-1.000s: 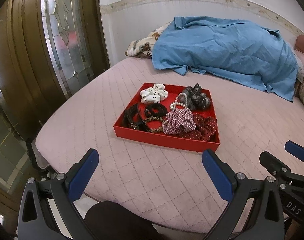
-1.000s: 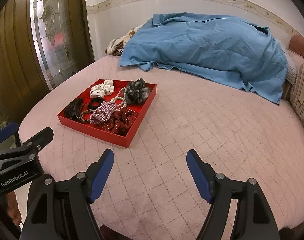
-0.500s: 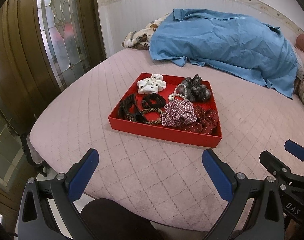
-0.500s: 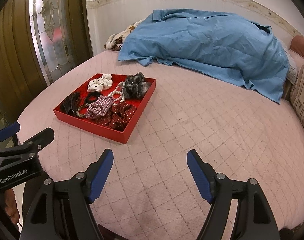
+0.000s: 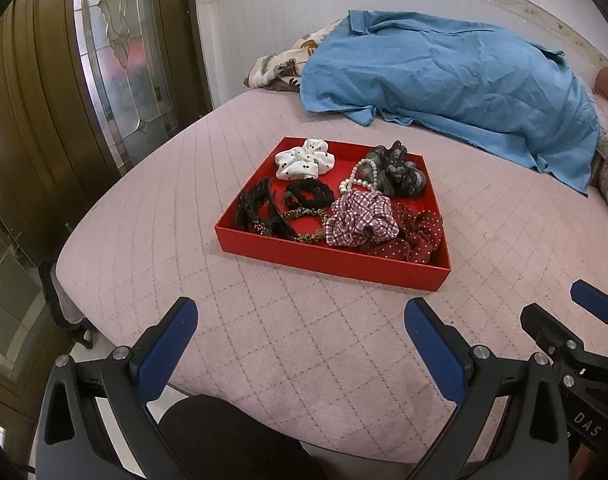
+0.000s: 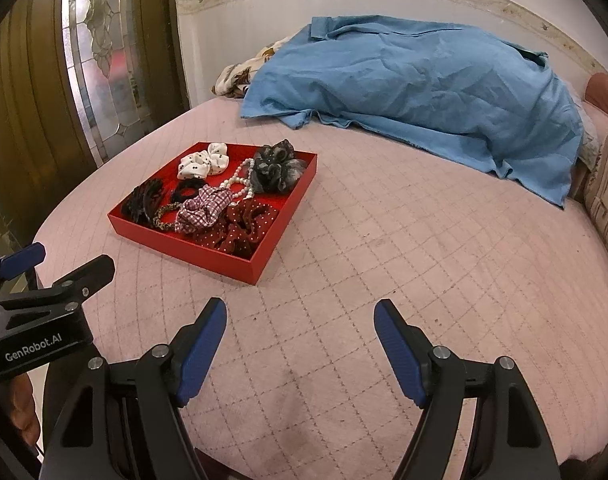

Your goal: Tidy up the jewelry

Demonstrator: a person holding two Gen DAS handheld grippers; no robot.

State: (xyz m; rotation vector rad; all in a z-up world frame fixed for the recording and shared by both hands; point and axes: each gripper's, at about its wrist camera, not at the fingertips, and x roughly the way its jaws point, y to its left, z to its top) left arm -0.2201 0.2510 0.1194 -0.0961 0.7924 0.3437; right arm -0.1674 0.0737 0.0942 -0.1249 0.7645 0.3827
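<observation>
Hovering short of red tray (scrunchies inside), jaws apart.

One red tray sits on one bed. In the tray lie four fabric scrunchies: one white with black dots, one grey and black, one red-and-white checked, and one dark red with white dots. There is one pearl bead string, one black hair tie, one thin leopard-print band, and one black feathery piece, though whether that is a single item is unclear. One blue sheet and one patterned cloth lie behind. Two hand-held grippers appear: the left and the right.
</observation>
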